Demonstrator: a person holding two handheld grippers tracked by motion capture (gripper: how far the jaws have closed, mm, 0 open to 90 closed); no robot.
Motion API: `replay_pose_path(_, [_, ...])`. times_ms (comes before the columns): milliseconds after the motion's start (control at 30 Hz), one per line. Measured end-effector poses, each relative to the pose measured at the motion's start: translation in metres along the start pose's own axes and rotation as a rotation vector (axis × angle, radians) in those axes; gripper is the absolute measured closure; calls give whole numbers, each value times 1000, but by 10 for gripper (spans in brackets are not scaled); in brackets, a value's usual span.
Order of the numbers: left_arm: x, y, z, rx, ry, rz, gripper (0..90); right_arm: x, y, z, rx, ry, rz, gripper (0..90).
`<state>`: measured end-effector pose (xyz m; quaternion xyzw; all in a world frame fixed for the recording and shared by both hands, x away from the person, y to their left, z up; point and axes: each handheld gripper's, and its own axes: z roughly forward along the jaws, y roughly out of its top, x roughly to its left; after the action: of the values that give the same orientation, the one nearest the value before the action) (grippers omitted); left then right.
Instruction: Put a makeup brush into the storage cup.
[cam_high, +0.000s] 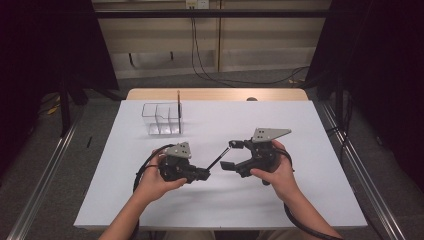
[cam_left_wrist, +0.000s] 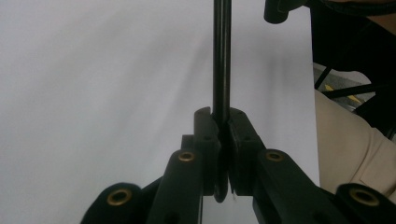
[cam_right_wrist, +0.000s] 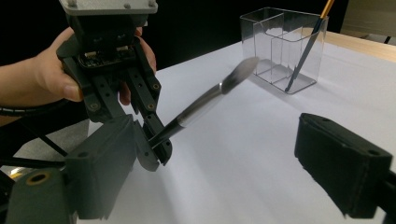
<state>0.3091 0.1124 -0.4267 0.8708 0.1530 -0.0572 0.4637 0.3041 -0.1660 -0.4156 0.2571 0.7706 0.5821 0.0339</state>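
Nearer the person than the clear plastic compartmented holder (cam_high: 162, 119), a slim black-handled makeup brush with a soft grey tip (cam_high: 218, 158) is clamped by the left claw (cam_high: 204, 174). The right claw (cam_high: 230, 155) is spread wide around its tip, pads clear, so a handover seems in hand. Next, the right claw must be closed on it before release.

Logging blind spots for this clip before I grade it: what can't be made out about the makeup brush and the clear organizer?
- Makeup brush: handle end hidden between the left gripper's jaws, right gripper view; bristle tip blurred.
- Same brush, left gripper view: upper end cut off by the top edge.
- Clear organizer: compartment holding the orange-handled brush too small to tell, high view.
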Motion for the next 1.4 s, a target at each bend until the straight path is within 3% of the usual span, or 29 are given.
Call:
replay_pose_path(833, [0, 10, 13, -124, -9, -26, 841, 2, -1, 2, -8, 18, 2, 255])
replay_pose_path(1133, [-1, 10, 19, -156, -11, -43, 841, 3, -2, 2, -21, 33, 3, 421])
replay_pose_path(1400, [-1, 9, 20, -174, -6, -54, 841, 2, -4, 2, -39, 47, 34, 643])
